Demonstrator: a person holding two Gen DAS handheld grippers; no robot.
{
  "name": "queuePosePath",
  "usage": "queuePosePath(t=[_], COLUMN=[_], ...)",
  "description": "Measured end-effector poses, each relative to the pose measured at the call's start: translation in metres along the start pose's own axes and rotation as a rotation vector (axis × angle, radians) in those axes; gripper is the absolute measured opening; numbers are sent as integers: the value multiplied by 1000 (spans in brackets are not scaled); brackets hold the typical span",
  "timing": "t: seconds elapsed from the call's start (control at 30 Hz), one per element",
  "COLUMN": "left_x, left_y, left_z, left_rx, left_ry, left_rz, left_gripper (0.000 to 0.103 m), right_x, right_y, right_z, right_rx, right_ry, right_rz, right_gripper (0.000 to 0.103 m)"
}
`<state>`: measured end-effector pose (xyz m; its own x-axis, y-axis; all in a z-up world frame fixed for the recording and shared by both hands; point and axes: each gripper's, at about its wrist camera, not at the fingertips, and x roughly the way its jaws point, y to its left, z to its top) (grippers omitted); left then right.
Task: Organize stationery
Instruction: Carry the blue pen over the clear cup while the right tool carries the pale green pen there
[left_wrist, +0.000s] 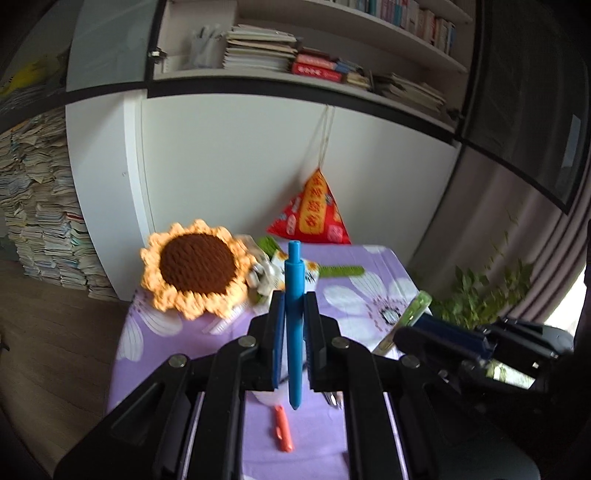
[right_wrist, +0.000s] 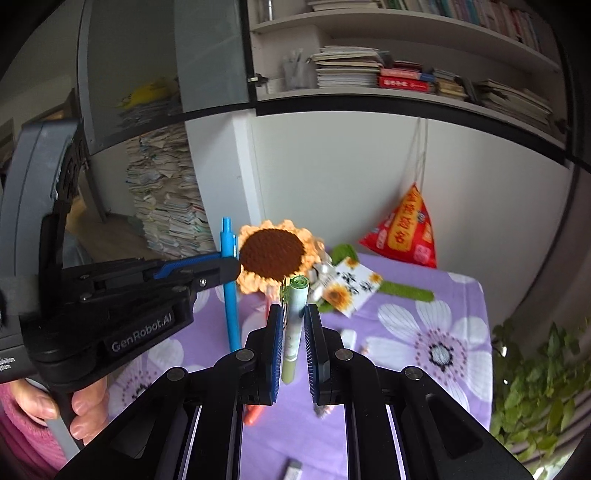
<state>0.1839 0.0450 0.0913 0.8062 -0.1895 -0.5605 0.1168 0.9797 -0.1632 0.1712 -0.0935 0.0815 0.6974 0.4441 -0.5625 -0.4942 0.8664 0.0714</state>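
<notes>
My left gripper is shut on a blue pen, held upright above the purple flowered table. The same pen and the left gripper show at the left in the right wrist view. My right gripper is shut on a light green pen with a gold clip, also upright above the table. That green pen and the right gripper show at the right in the left wrist view. An orange pen lies on the cloth below the left gripper.
A crocheted sunflower stands at the table's back left, with a sunflower card and a green strip beside it. A red bag hangs by the wall. A small eraser-like piece lies near the front. Plants stand to the right.
</notes>
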Motion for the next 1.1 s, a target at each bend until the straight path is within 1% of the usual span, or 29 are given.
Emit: queuePosePath(t=[0.17,0.27,0.43,0.63,0.9,1.1], left_x=[9,17,40,63,79,84], left_y=[7,12,24,35,35,40], left_z=[10,10,4,-4,-17,-27], left_rx=[-11,-10,-26,-57,-61,-67], left_ry=[-11,-15,22,66,115,142], left_rz=[5,16,7,-9,-22,-16], left_gripper=[8,8,8,8,8,8], right_x=[21,33,57,84,110,122], right_y=[8,12,10,-1,-6,-10], right_z=[15,20,16,9,-1,-6], right_rx=[-8,-21,-15,8,10,22], right_ry=[1,6,38,107,176,216], right_rz=[18,20,27,23,34,39], right_gripper=[12,12,12,12,12,12])
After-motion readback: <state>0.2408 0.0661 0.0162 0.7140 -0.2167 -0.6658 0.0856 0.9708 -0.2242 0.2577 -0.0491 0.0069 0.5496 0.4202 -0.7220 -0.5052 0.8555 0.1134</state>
